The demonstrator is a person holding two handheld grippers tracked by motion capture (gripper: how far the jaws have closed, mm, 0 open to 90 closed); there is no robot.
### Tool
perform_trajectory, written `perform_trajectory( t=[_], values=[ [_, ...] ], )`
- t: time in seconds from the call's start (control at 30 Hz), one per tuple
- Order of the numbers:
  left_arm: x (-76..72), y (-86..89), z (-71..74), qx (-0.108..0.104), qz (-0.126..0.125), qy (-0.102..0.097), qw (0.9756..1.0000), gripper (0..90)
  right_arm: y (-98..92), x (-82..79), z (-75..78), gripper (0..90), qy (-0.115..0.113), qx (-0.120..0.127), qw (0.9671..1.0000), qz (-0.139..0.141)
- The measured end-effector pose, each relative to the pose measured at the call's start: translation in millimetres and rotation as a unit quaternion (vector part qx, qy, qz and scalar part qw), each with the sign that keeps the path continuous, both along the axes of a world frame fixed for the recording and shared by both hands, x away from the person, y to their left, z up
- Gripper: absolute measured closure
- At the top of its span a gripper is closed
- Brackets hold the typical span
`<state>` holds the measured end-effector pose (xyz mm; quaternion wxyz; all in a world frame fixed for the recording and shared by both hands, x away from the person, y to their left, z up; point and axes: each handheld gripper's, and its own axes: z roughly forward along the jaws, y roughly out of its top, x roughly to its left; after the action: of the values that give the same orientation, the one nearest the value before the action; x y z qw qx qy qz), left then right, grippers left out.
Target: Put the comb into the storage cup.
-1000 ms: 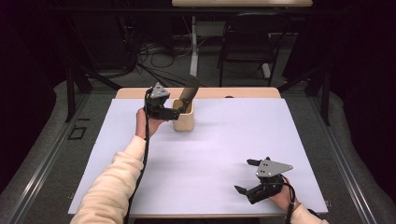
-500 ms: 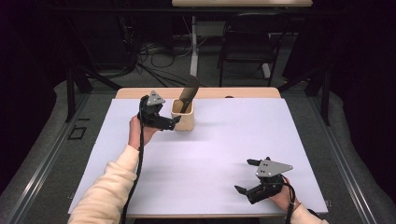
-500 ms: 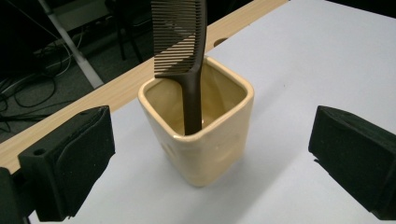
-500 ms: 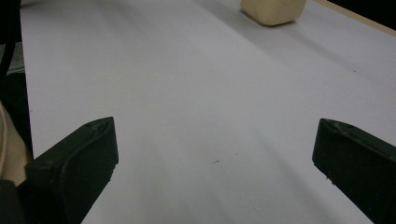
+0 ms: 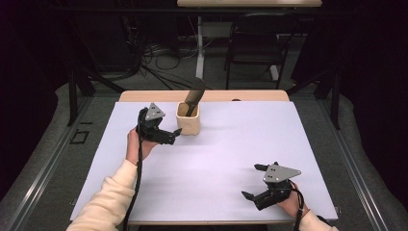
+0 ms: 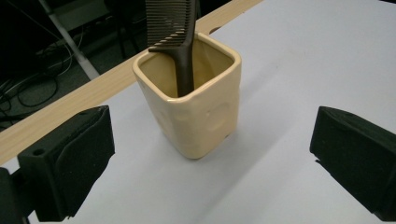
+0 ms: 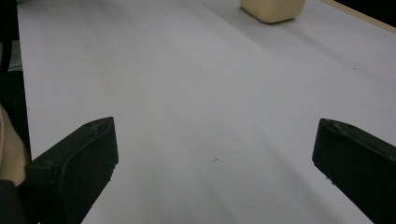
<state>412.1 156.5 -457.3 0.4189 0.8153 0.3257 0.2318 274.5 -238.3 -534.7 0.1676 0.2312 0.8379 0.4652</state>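
With comb (image 6: pixel 180 42) standing in cup (image 6: pixel 198 116), looks done. Left gripper (image 5: pixel 169 136) jaws just opened, empty, beside cup. Right gripper (image 5: pixel 254 192) spread, idle; probably nothing left.

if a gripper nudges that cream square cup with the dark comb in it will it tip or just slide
The glossy cream square cup looks ceramic, so probably heavy enough to slide on the smooth white table. Its flat base likely resists tipping. The dark brown comb leans out tall, so it may rattle or shift.
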Motion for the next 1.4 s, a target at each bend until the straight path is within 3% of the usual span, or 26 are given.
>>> perform_trajectory(
  t=[0.4, 1.4],
  values=[
    [-11.8, 2.7, -15.4, 0.01, 0.003, 0.007, 0.9999, 0.0, -1.0, -0.5, 0.3, 0.0, -0.001, 0.0, 1.0, 0.002],
    [-66.4, 8.4, -42.2, 0.009, -0.014, 0.014, 0.9998, 0.0, -0.9, -0.3, 0.5, 0.0, -0.001, 0.001, 1.0, 0.003]
  ],
)
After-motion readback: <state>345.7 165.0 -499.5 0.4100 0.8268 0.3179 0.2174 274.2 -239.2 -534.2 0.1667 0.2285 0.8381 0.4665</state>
